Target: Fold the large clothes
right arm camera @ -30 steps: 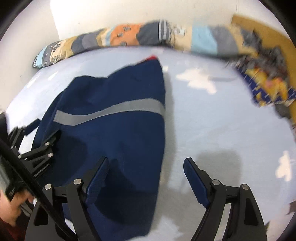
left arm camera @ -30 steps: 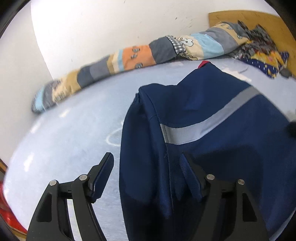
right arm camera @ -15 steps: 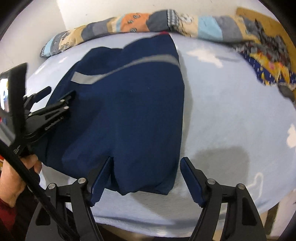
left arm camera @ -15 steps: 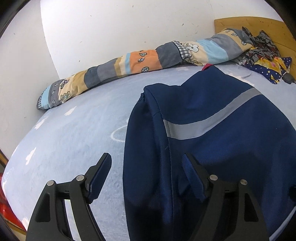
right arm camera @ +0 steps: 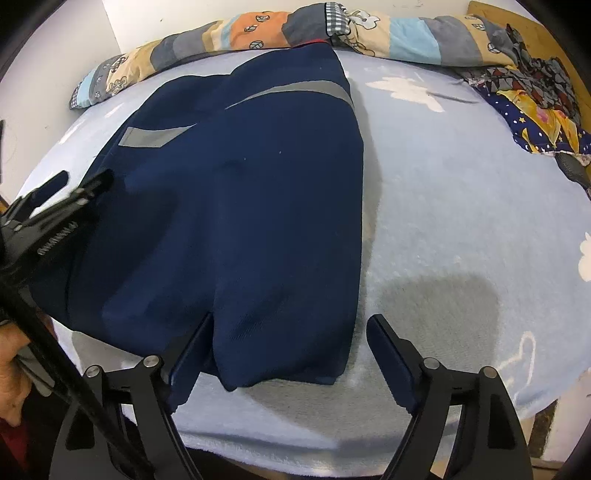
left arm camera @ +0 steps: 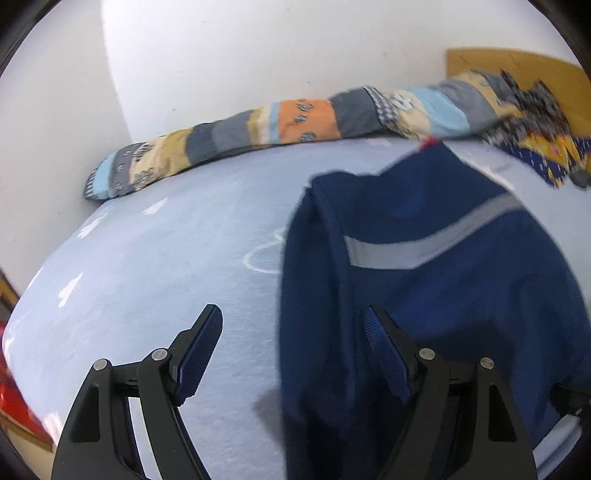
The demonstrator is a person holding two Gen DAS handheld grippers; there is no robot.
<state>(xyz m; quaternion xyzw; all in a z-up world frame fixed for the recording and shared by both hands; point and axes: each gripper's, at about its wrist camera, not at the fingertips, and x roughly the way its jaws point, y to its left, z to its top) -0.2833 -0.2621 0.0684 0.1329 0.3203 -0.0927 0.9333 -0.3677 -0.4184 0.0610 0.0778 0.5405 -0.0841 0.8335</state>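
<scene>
A navy garment with a grey reflective stripe [right arm camera: 251, 206] lies folded lengthwise on the light blue bed [right arm camera: 461, 192]. It also shows in the left wrist view [left arm camera: 436, 295]. My right gripper [right arm camera: 288, 354] is open and empty, above the garment's near hem at the bed's front edge. My left gripper [left arm camera: 291, 343] is open and empty over the garment's left edge; it shows at the left of the right wrist view [right arm camera: 70, 199].
A long patchwork bolster [right arm camera: 295, 33] lies along the white wall at the back. A heap of patterned clothes [right arm camera: 532, 107] sits at the far right by a wooden headboard [left arm camera: 509, 62]. The bed [left arm camera: 147, 280] drops off close in front.
Both grippers have drawn back toward the bed's near edge and risen. The right gripper now sees the whole garment. The garment has stayed flat.
</scene>
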